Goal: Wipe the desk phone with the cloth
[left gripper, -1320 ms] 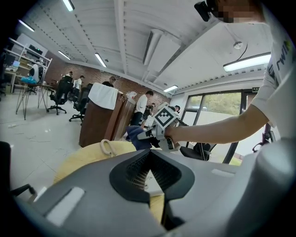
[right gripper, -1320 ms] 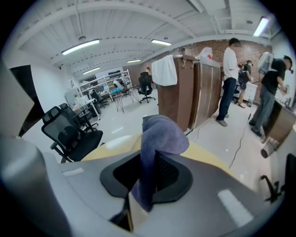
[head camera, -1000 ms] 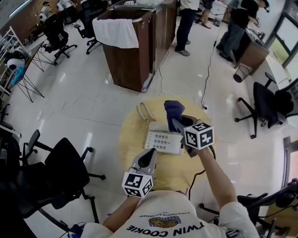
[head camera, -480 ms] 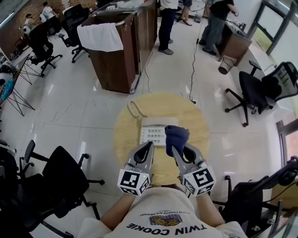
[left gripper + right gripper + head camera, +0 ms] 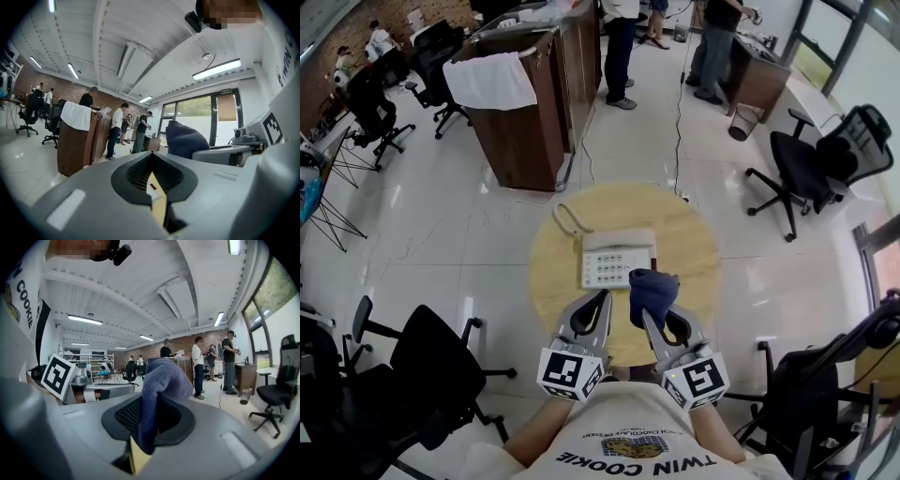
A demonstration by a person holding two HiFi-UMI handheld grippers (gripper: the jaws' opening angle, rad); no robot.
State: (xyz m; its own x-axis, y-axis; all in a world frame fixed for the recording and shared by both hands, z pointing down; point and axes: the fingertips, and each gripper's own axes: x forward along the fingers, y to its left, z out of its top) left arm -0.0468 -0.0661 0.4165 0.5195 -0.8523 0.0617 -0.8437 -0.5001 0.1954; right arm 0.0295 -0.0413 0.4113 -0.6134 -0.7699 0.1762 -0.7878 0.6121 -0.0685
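A white desk phone sits in the middle of a round wooden table. Its handset lies off the cradle at the far left, still on its cord. My right gripper is shut on a dark blue cloth, held up just near of the phone. In the right gripper view the cloth stands up from between the jaws. My left gripper hovers beside it over the table's near edge, shut on nothing. In the left gripper view the cloth shows to the right.
A black office chair stands at my left and another at my right. A wooden counter with a white towel is beyond the table. People stand at the back, and a cable runs across the floor.
Both grippers have drawn back from the phone toward the table's near edge. The right one brought the cloth from the phone's far right side to just near of it.
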